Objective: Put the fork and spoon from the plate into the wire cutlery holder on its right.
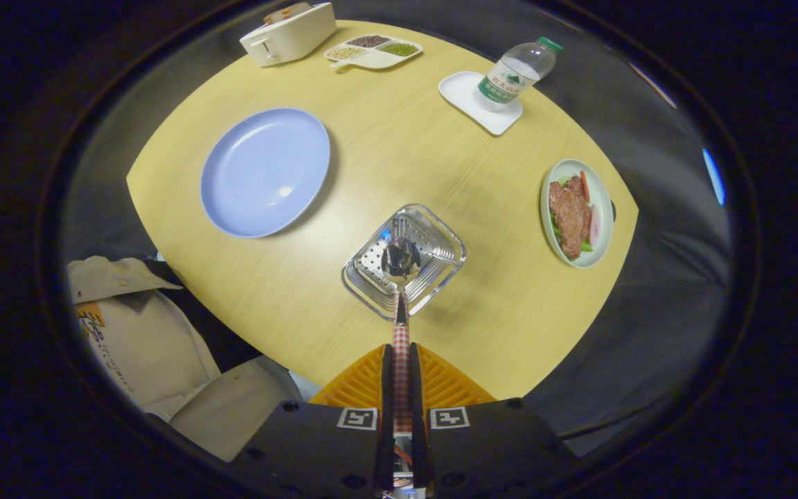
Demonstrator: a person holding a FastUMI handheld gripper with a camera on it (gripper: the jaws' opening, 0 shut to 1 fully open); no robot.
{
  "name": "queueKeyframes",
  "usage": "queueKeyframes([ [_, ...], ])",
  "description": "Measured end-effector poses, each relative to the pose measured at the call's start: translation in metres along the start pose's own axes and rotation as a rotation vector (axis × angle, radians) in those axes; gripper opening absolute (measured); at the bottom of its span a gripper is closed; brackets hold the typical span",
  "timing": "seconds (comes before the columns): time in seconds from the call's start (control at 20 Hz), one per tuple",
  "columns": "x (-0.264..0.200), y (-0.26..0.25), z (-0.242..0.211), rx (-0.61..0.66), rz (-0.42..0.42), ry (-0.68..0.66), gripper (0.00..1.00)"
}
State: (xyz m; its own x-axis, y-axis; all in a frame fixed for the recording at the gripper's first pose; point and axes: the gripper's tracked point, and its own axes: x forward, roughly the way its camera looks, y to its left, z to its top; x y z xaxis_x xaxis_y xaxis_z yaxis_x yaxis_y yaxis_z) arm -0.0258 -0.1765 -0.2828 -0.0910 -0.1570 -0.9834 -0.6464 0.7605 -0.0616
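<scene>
On your left a person's sleeve shows off the edge of the wooden table, and beyond it the blue plate lies bare, well left of your fingers. Past the plate stand a white box and a divided dish of grains. Your gripper has its jaws nearly together, both pressing on the checked handle of the spoon, whose bowl hangs over the wire cutlery holder just ahead of the fingertips (whether the bowl touches the holder's floor, you cannot tell). Farther right, a water bottle stands on a small white tray, and a plate of meat and vegetables lies near the table's right edge.
</scene>
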Motion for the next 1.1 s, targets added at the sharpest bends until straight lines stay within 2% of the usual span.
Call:
queueKeyframes([
  [0.25, 0.005, -0.001, 0.004, 0.015, -0.002, 0.015, 0.16],
  [0.6, -0.003, -0.007, 0.008, 0.063, -0.025, -0.041, 0.2],
  [0.75, -0.012, -0.006, 0.013, 0.109, -0.011, -0.098, 0.54],
  [0.95, -0.037, -0.003, 0.024, 0.194, -0.005, -0.246, 1.0],
  [1.1, -0.059, 0.005, 0.038, 0.257, -0.016, -0.421, 0.99],
])
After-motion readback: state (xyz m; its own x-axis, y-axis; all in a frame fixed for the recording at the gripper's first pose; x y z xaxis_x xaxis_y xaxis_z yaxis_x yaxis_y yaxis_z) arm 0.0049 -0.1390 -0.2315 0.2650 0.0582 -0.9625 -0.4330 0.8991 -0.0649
